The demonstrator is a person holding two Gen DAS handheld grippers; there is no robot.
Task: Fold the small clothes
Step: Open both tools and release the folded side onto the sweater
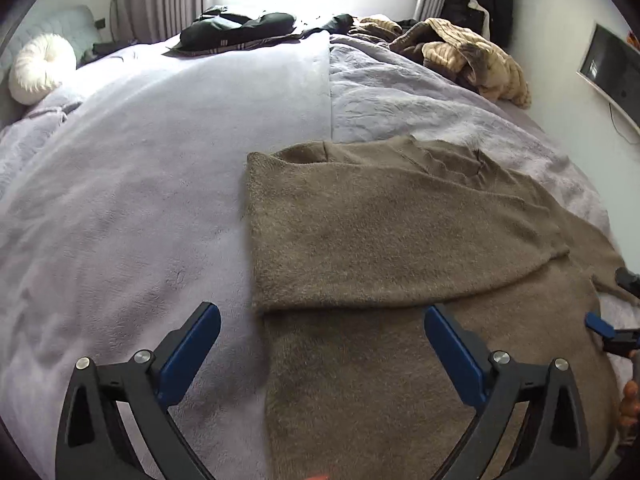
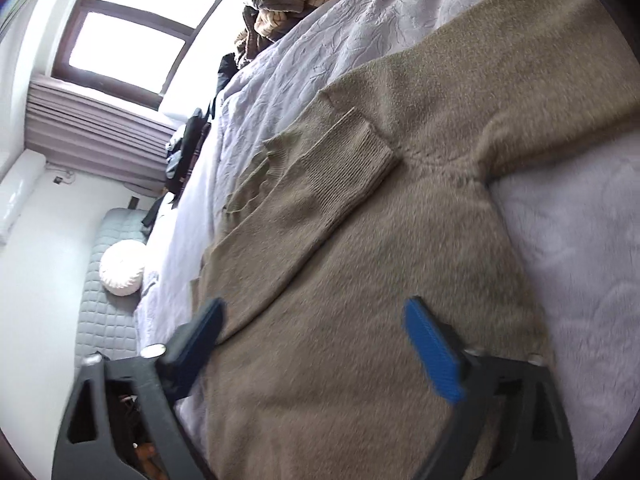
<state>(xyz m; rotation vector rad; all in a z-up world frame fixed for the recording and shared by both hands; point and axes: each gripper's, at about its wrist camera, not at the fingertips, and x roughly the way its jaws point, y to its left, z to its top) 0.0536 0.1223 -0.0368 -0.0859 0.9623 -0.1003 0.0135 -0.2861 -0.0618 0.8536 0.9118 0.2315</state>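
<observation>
A brown fuzzy sweater (image 1: 380,232) lies flat on the lilac bed cover (image 1: 140,184), one sleeve folded across its body. My left gripper (image 1: 322,316) is open and empty, hovering just above the sweater's left edge near the folded sleeve. The right wrist view is rolled sideways and shows the sweater (image 2: 360,260) with the folded sleeve's ribbed cuff (image 2: 344,160) on its chest. My right gripper (image 2: 314,312) is open and empty above the sweater body. It also shows at the right edge of the left wrist view (image 1: 608,304).
A white round pillow (image 1: 40,66) lies by the headboard at far left. Dark clothes (image 1: 236,30) and a beige striped pile (image 1: 472,52) lie at the bed's far side under the window. A TV (image 1: 612,74) hangs on the right wall.
</observation>
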